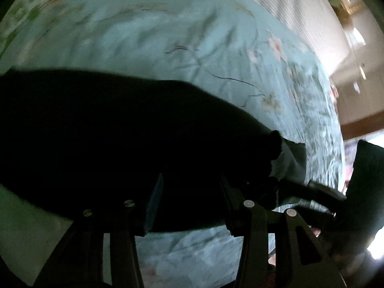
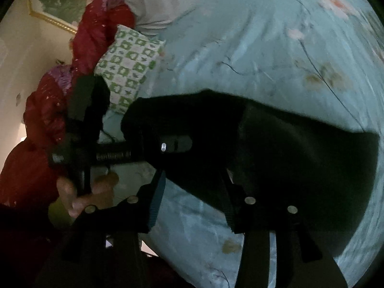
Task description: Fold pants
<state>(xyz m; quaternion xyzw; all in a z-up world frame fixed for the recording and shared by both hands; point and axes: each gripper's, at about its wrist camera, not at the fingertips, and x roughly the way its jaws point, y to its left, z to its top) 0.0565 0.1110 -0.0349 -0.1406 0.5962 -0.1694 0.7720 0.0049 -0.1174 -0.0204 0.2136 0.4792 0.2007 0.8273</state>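
Black pants (image 1: 115,129) lie across a light blue floral bed sheet (image 1: 168,38). In the left wrist view my left gripper (image 1: 189,192) is open, its two fingers spread wide over the pants' near edge. In the right wrist view the pants (image 2: 276,148) stretch to the right, folded over themselves. My right gripper (image 2: 194,187) is open, its fingers spread at the pants' near edge. The other gripper (image 2: 120,154) reaches in from the left, its tip at or under the dark cloth, held by a hand (image 2: 79,192). The right gripper's body (image 1: 336,199) shows at the left view's right edge.
A green-and-white checked pillow (image 2: 127,69) lies at the head of the bed. A person in a red jacket (image 2: 60,100) stands at the left. A framed picture (image 2: 64,0) hangs on the wall. A white striped sheet (image 1: 288,7) covers the far side.
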